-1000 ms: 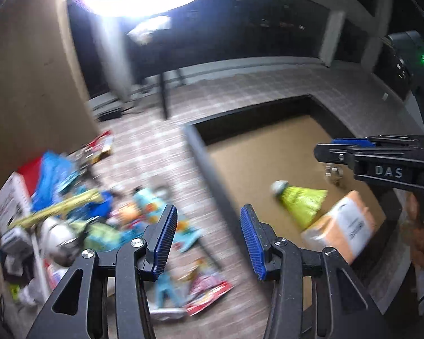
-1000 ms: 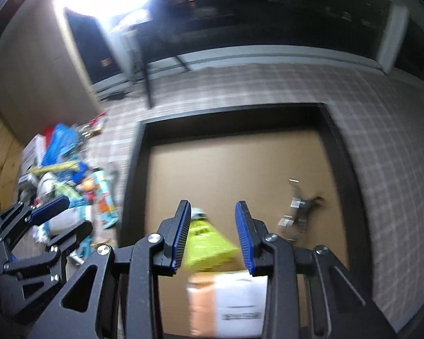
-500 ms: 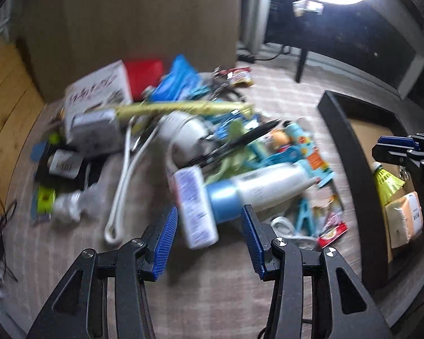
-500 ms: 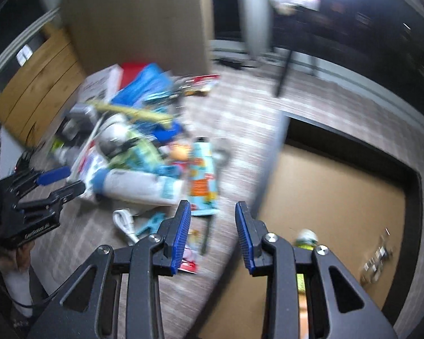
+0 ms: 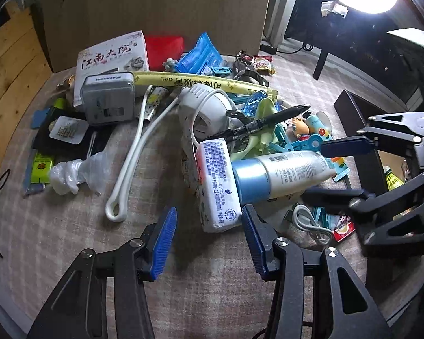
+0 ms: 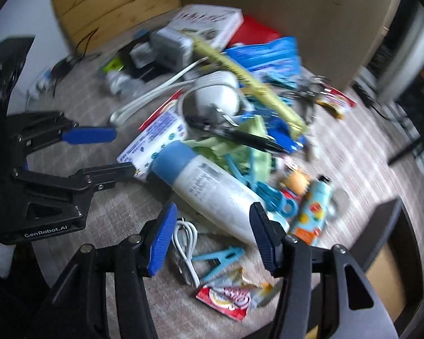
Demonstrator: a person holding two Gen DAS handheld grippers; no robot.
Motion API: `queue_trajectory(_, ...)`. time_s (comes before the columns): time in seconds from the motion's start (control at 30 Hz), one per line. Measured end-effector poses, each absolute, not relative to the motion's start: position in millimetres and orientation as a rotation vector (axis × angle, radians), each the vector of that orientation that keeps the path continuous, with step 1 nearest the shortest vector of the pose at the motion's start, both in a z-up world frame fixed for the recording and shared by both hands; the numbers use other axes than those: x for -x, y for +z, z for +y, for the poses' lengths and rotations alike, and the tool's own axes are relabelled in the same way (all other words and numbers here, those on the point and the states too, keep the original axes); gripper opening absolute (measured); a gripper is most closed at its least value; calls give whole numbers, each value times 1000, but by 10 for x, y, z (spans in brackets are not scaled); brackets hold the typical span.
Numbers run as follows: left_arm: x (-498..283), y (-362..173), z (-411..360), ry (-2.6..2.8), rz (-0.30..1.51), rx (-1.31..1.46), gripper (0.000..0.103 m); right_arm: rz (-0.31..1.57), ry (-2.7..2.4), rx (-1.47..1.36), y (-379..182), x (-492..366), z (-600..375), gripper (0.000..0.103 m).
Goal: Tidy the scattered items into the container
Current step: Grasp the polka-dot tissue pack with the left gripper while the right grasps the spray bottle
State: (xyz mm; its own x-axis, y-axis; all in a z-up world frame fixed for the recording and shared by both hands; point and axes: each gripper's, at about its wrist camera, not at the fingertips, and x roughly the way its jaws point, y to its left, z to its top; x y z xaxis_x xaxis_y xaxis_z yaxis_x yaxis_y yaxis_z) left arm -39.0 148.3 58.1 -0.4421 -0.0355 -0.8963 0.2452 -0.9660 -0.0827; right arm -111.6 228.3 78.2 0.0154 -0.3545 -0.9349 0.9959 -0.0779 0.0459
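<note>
A pile of scattered items lies on the checked cloth. My left gripper (image 5: pixel 207 240) is open and empty, just short of a white tissue pack (image 5: pixel 217 188). My right gripper (image 6: pixel 213 236) is open and empty, its jaws either side of the narrow end of a white bottle with a blue cap (image 6: pixel 209 190), not touching it; the bottle also shows in the left wrist view (image 5: pixel 279 175). The right gripper shows in the left wrist view (image 5: pixel 339 166). The dark container (image 5: pixel 353 118) stands at the right, a yellow shuttlecock (image 5: pixel 391 176) inside.
The pile holds a black pen (image 5: pixel 257 125), a white fan (image 5: pixel 206 110), a yellow tube (image 5: pixel 200 83), a grey tin (image 5: pixel 108 97), a book (image 5: pixel 111 56), a white cable (image 6: pixel 183 243), a blue clip (image 6: pixel 220 257), a snack packet (image 6: pixel 231 299). A cardboard sheet (image 5: pixel 155 5) stands behind.
Both grippers swung left from over the container to the pile and came down close to it. The right gripper's jaws opened wider around the bottle's end.
</note>
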Motion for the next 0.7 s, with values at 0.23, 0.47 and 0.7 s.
queue_trajectory(0.23, 433, 456, 1470, -2495, 296, -1593, 47, 983, -1320, -966, 637, 1118, 2121, 61)
queue_trajectory(0.47, 443, 362, 1366, -2472, 325, -1593, 45, 999, -1262, -969, 540, 1146, 1999, 61)
queue_trajectory(0.7, 479, 328, 1310, -2479, 334, -1598, 34, 976, -1237, -1007, 504, 1171, 1947, 60)
